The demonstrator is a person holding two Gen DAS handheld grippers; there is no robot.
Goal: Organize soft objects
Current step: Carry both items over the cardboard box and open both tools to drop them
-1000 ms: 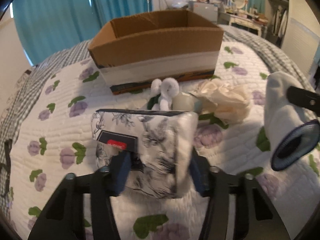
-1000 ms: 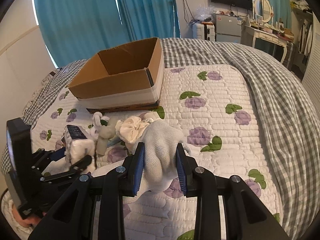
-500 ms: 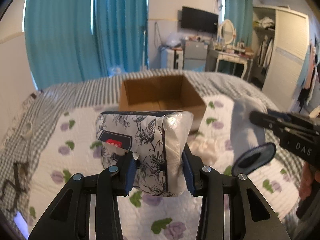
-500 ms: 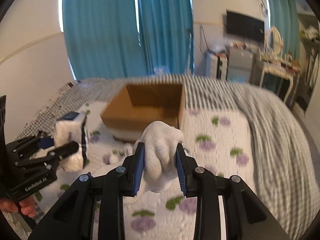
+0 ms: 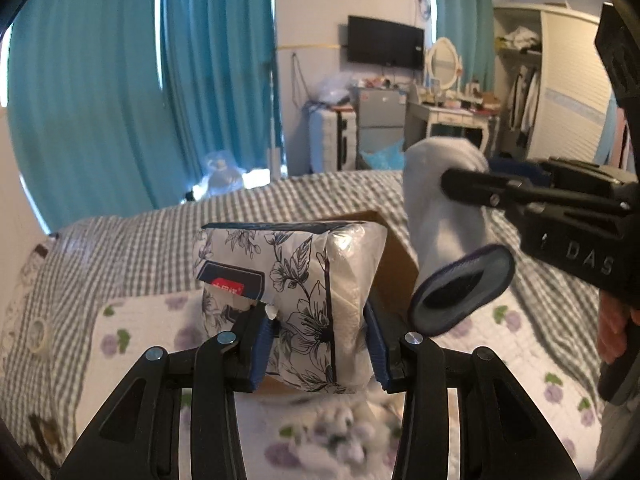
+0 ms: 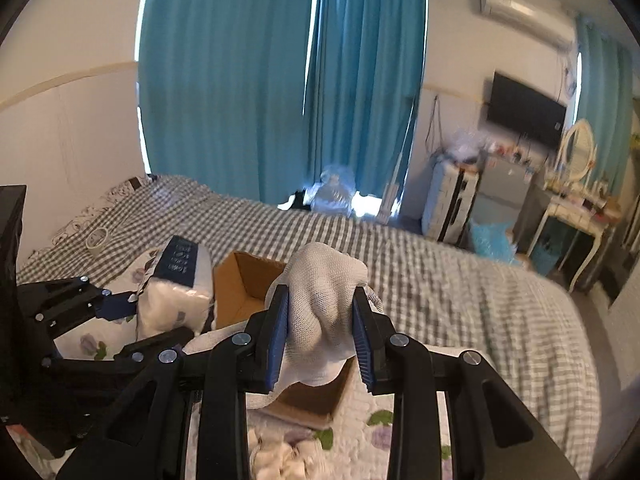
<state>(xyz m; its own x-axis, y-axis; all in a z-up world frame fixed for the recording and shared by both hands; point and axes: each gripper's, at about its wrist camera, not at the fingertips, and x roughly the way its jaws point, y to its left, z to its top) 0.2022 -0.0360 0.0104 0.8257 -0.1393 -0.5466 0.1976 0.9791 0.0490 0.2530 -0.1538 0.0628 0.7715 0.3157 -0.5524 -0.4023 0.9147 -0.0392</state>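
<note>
My left gripper [image 5: 318, 344] is shut on a floral-wrapped tissue pack [image 5: 296, 296] and holds it up in front of the open cardboard box [image 5: 394, 276]. My right gripper [image 6: 320, 340] is shut on a white sock [image 6: 324, 300] and holds it above the box [image 6: 244, 292]. The sock's dark-rimmed cuff [image 5: 464, 292] hangs at the right of the left wrist view. The tissue pack [image 6: 176, 292] and left gripper [image 6: 116, 306] show at the left of the right wrist view. Blurred soft things [image 6: 280, 452] lie on the quilt below.
The box sits on a flowered quilt [image 5: 540, 344] over a grey checked bedspread [image 6: 460, 280]. A tape roll [image 6: 97, 239] lies at the bed's far left. Teal curtains [image 6: 280, 80], a dresser [image 6: 576, 208] and a wardrobe [image 5: 560, 80] stand beyond the bed.
Both grippers have risen from the quilt and moved toward the box with their loads. The cameras have tilted up, so the box now sits low behind the held things.
</note>
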